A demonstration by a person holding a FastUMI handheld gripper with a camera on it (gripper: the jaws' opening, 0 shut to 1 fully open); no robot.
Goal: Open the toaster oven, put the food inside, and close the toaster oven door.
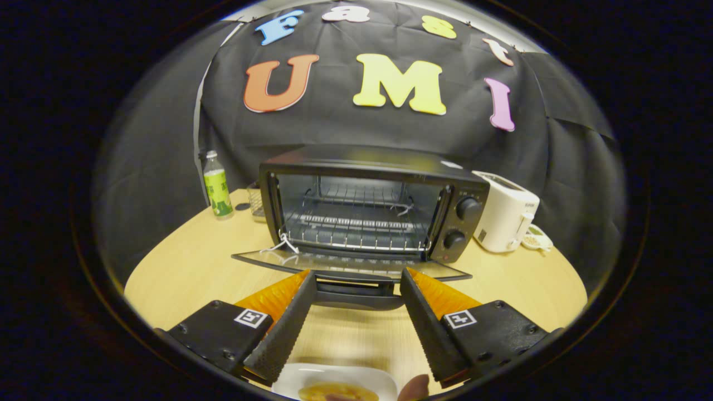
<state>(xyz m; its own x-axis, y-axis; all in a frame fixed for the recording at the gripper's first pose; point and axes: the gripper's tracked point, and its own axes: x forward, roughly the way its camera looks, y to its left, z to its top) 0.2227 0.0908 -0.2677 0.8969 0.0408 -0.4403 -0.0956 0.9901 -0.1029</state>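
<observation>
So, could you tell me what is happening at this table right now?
A person's handheld gripper is open, its fingers either side of the handle of the toaster oven door, which lies fully open. The rack inside is bare. The food sits on a white plate near the fingers, not yet loaded.

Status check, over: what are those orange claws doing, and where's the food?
Gripper jaws open, straddling the door handle. Toaster oven door down, rack bare. Food on white plate beneath the gripper. Nothing in the way.

A pale wood tabletop [184, 267] with a rounded edge stands against a black cloth wall [356, 131], carrying a green-labelled bottle [217, 186] at its back left and a white toaster [507, 214] at right.
</observation>
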